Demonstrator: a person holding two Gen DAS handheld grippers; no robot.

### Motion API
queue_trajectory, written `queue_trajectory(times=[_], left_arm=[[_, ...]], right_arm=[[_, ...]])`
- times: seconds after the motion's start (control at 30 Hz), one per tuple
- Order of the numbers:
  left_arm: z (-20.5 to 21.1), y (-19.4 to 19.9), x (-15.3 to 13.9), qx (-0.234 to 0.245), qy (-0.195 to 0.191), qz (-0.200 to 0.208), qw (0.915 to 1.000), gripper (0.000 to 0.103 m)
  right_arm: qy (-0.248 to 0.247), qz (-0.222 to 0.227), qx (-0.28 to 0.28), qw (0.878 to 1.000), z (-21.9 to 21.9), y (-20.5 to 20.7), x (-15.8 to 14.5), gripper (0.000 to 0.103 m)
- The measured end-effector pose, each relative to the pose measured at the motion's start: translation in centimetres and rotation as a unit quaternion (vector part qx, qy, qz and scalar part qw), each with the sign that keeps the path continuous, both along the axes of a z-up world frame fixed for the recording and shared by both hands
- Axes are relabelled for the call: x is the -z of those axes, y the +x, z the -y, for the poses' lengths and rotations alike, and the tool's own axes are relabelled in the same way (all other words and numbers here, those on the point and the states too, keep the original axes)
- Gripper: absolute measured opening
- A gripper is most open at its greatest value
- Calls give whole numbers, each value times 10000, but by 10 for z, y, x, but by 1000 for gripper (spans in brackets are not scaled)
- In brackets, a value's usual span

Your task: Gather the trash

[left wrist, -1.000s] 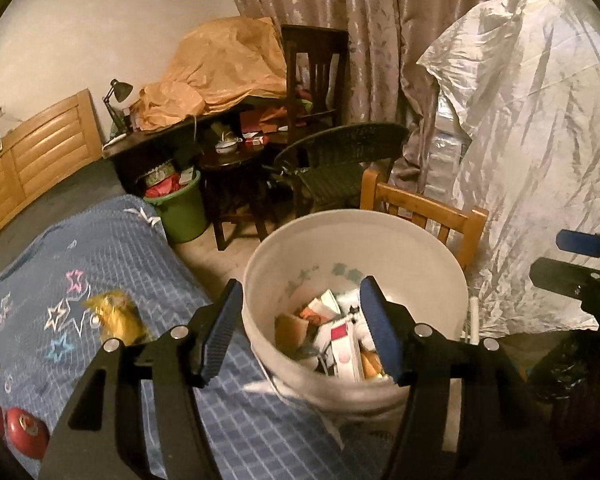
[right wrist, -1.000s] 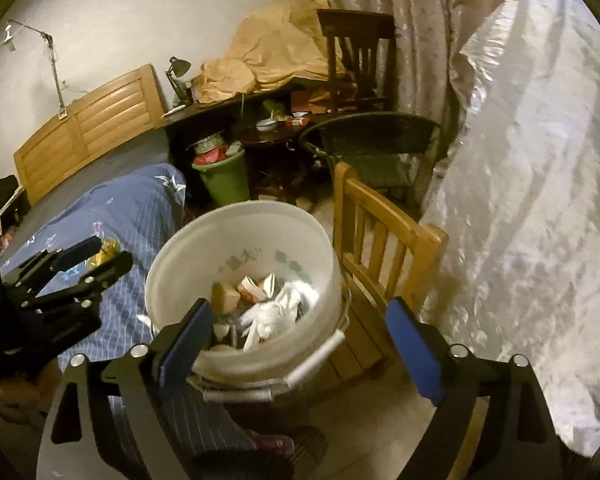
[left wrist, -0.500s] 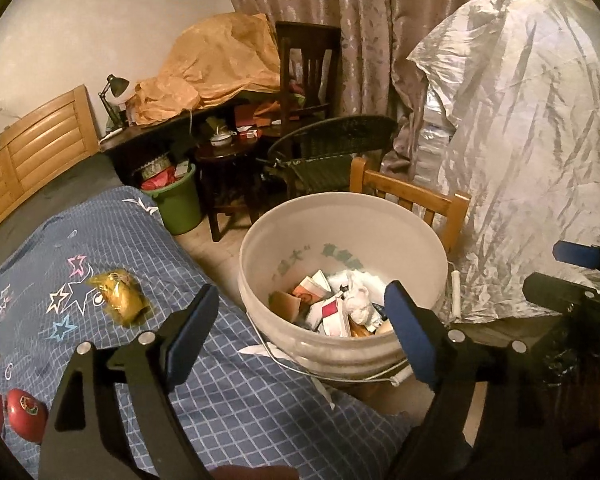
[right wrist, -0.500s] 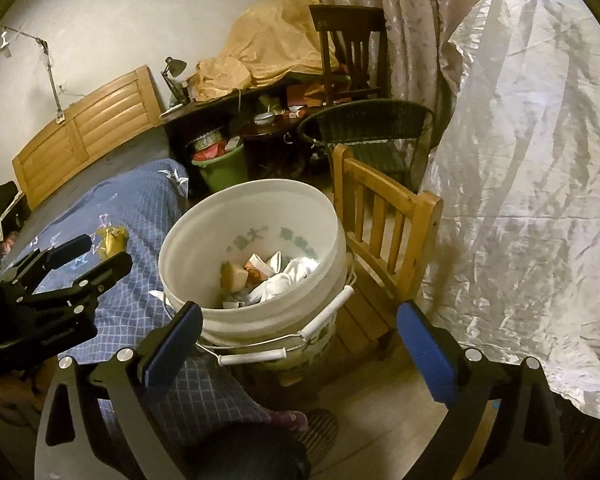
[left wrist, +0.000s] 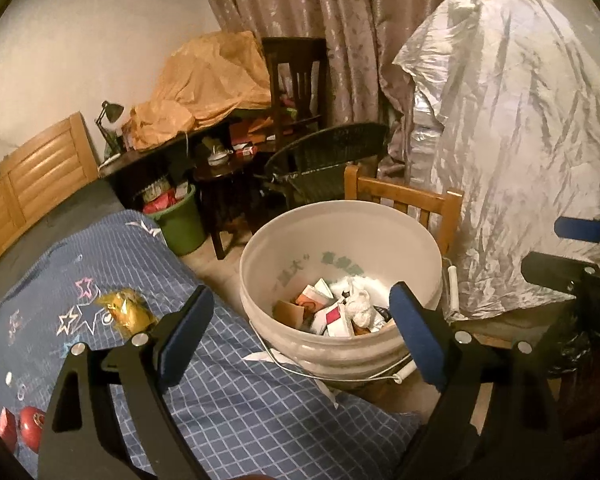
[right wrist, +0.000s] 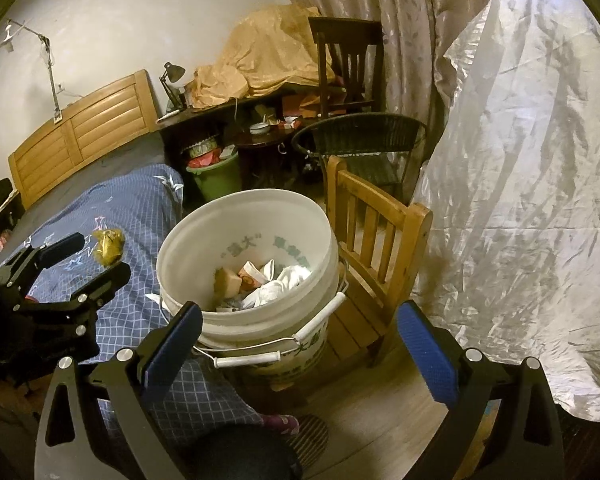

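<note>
White bucket (left wrist: 340, 240) holds trash; claws empty.

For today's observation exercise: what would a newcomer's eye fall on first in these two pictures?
First the big white bucket in the middle, half full of cartons and crumpled paper, standing by the bed. Next the shiny silver sheet draped on the right, and the gold wrapper lying on the blue checked bedcover.

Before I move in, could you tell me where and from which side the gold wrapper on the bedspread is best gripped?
Grip the gold wrapper across its crumpled, raised middle, coming down from above. It lies loose on the blue bedspread, so a side approach would likely snag cloth. The left gripper is nearer, with nothing between its opening jaws.
</note>
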State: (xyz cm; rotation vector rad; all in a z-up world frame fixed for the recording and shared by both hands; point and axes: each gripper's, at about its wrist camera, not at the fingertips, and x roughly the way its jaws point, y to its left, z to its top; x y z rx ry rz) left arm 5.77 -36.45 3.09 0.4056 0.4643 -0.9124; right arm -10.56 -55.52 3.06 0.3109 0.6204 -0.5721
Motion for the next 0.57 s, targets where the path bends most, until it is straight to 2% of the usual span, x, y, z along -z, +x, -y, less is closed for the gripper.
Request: queue_trajectory(times=[0.3, 0.43, 0.57], left_arm=[[3, -2, 4, 179, 58, -73, 9998, 86], [5, 3, 7, 278, 144, -386, 9988, 86], [7, 3, 12, 334, 270, -469, 9980, 86]], right_arm=[[-17, -24, 35, 10000, 0, -1, -1, 98], [-31, -36, 64, 10000, 2, -1, 0, 98], [-26, -45, 62, 10000, 3, -1, 0, 98]])
